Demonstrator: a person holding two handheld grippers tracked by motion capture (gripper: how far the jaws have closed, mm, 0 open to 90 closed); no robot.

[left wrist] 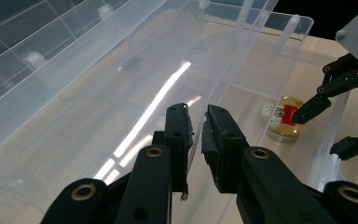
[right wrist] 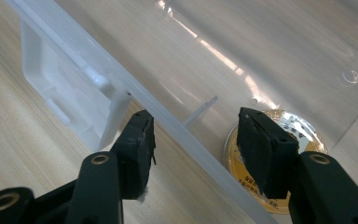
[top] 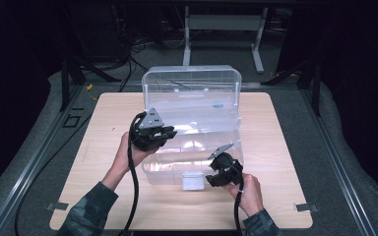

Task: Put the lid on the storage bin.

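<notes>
Over clear box (top: 192, 98) (lid up): left gripper (left wrist: 196, 135) jaws narrow; right gripper (right wrist: 193, 140) wide, straddling front wall.

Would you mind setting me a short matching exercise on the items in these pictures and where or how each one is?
Things:
1. left gripper
2. right gripper
3. round gold tin
4. white latch

States:
A. lying inside the clear box
B. fingers nearly closed, holding nothing
C. on the box's front wall
D. fingers open, straddling the box's front wall

Pairs: 1-B, 2-D, 3-A, 4-C
</notes>
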